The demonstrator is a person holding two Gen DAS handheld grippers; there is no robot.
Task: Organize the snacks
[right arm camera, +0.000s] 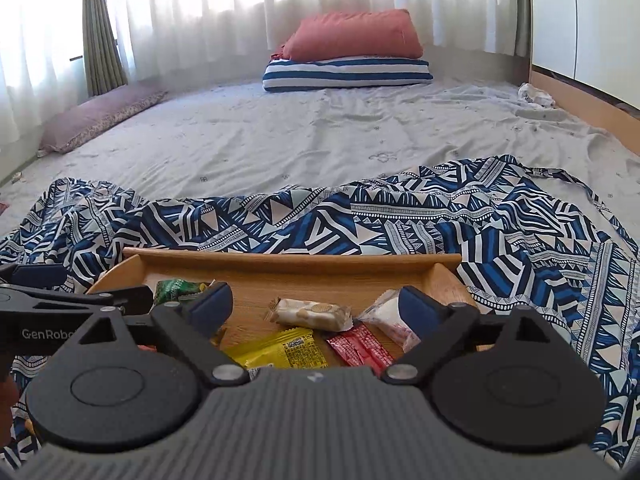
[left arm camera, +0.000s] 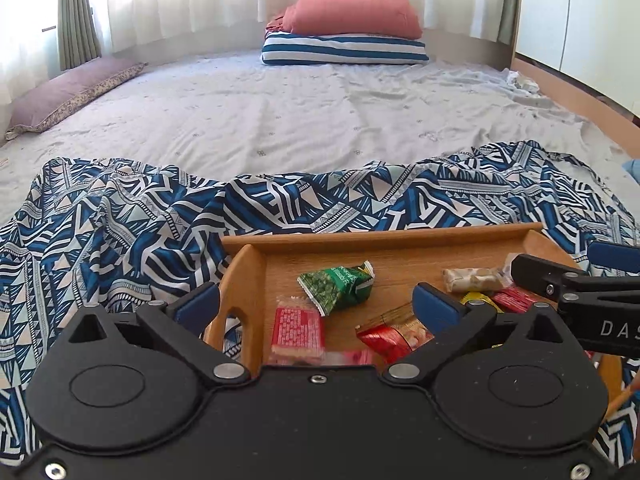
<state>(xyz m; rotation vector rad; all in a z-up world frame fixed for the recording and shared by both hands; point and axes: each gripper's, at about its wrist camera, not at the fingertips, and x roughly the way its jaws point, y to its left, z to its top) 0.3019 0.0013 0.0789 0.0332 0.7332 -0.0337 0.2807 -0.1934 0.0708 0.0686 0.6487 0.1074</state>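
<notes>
My left gripper (left arm camera: 316,300) and right gripper (right arm camera: 316,304) both gape wide, holding nothing. The raised-rim wooden tray (right arm camera: 292,260) of crinkly snack packets (right arm camera: 310,314) sits just below them on patterned cloth (right arm camera: 400,216). Flat, wrinkled bedsheet (right arm camera: 300,136) lies open toward twelve o'clock.

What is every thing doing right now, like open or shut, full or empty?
left hand-held gripper: open, holding nothing
right hand-held gripper: open, holding nothing
wooden tray: upright on the patterned cloth, with snacks inside
green packet: lying in the tray, looks sealed
yellow packet: lying flat in the tray
patterned cloth: spread out, rumpled
red pillow: stacked on the striped one
</notes>
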